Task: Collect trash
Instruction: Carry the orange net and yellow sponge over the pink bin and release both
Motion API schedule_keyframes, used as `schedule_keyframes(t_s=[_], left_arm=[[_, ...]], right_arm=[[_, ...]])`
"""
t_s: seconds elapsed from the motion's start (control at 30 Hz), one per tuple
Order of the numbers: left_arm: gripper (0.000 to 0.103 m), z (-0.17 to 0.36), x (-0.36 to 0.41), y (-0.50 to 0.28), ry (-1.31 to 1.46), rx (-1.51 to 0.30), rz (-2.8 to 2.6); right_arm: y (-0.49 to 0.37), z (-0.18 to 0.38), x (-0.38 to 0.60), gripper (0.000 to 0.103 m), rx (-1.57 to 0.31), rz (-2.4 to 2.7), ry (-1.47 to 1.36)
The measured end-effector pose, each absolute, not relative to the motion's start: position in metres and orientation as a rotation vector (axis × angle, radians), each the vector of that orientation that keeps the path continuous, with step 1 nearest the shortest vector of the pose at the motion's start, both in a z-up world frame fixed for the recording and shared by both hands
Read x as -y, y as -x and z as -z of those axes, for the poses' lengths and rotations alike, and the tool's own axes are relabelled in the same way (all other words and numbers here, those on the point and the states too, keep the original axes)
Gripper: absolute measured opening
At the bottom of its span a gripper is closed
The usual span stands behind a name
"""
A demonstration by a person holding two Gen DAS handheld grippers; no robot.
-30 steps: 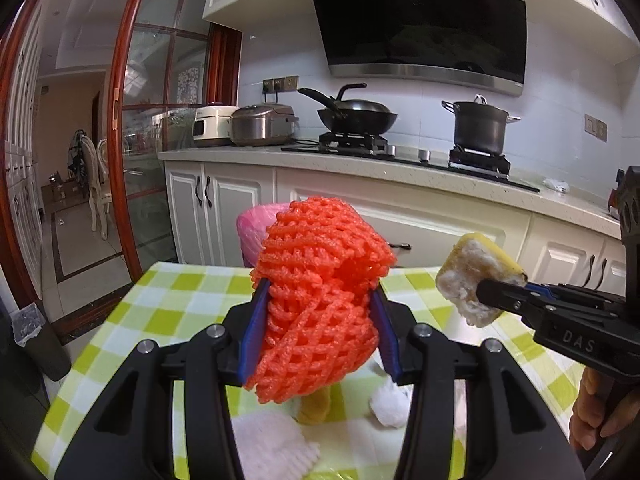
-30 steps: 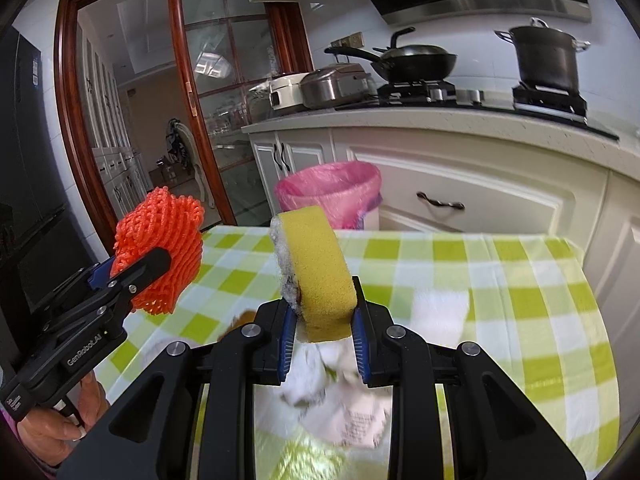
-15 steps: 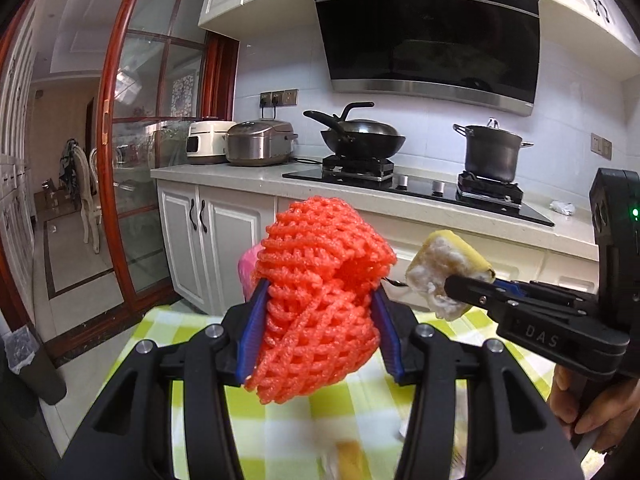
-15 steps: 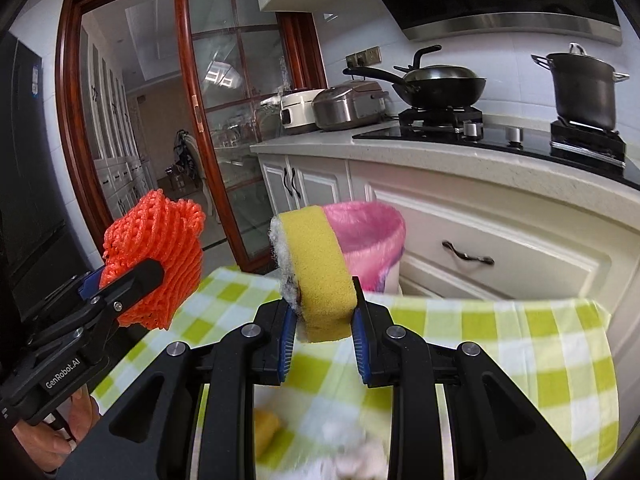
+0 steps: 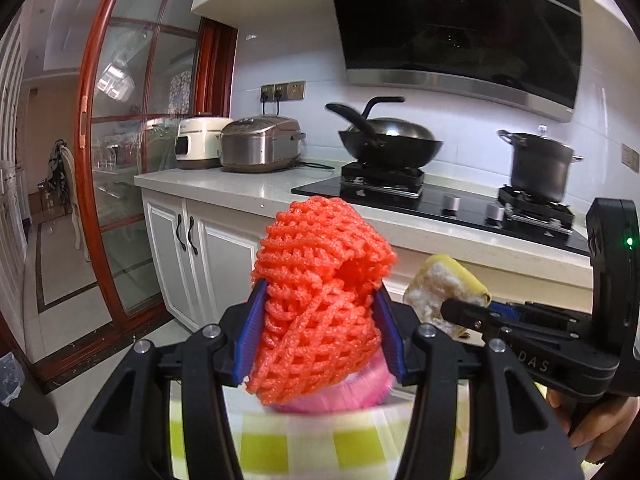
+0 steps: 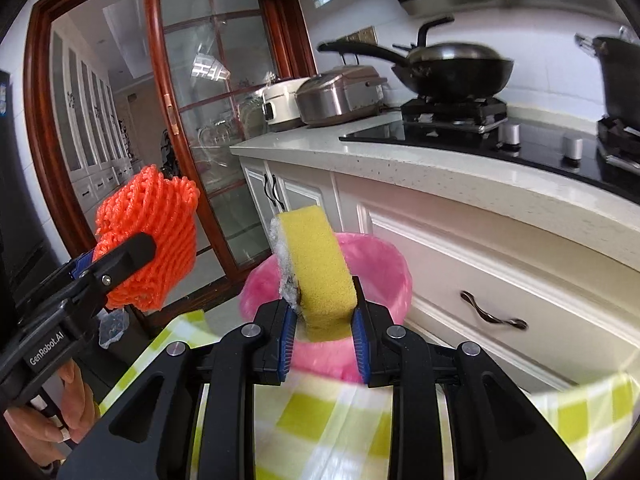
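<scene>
Net [image 5: 320, 300]: orange foam mesh, bunched, clamped between the blue pads of the left gripper [image 5: 320, 320]; jaws closed to the net's width, mesh bulging above and below them. In the right view it hangs left of the bin [image 6: 384, 264], not yet over the opening.

Change, left: a second ago the checked cloth [image 5: 320, 444] filled the lower view with scraps lying on it; now only its far edge shows and the bin's pink rim [image 5: 360, 392] sits directly under the net. The gripper has been lifted and carried forward off the table.

Bin: pink-lined, standing past the cloth's far edge, in front of the white cabinets. Its mouth looks open, though the sponge hides much of it.

Sponge [image 6: 320, 268]: yellow, with a white scrubby face, standing upright in the right gripper [image 6: 324, 332]; jaws closed on its lower half. Held in front of the bin's mouth, above its near rim.

Change, right: the bin has grown much larger in view and the scraps have dropped out of sight, so this gripper has closed in too.

Meaning: both pieces are picked and nearly delivered. I judge the sponge about ready to release; the net probably needs a short move toward the bin first.

Risk: the light net may cling to a pad or drift outside the rim.
</scene>
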State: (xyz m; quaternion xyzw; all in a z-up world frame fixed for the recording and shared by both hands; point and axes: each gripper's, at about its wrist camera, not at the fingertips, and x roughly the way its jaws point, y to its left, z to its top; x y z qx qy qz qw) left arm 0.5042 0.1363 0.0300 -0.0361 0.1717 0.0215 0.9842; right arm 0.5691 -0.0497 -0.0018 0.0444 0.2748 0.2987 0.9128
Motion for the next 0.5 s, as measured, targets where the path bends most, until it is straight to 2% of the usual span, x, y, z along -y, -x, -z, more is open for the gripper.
schedule_keyframes(t_s=[0.13, 0.27, 0.33, 0.4, 0.47, 0.5], left_arm=[[0.05, -0.013, -0.153, -0.551, 0.108, -0.369, -0.037], [0.055, 0.008, -0.164, -0.593, 0.131, -0.392, -0.029], [0.068, 0.02, -0.167, -0.614, 0.124, -0.404, -0.026], [0.073, 0.028, -0.169, -0.625, 0.118, -0.41, -0.038], [0.075, 0.035, -0.174, -0.633, 0.12, -0.421, -0.053], [0.079, 0.036, -0.177, -0.635, 0.126, -0.42, -0.062]], right_arm=[[-0.615, 0.019, 0.035, 0.026, -0.592, -0.615, -0.092], [-0.652, 0.039, 0.025, 0.028, -0.617, -0.637, -0.106], [-0.666, 0.049, 0.021, 0.032, -0.631, -0.644, -0.109], [-0.676, 0.057, 0.017, 0.033, -0.636, -0.642, -0.093], [-0.681, 0.06, 0.015, 0.039, -0.639, -0.652, -0.089], [-0.682, 0.06, 0.016, 0.055, -0.632, -0.65, -0.087]])
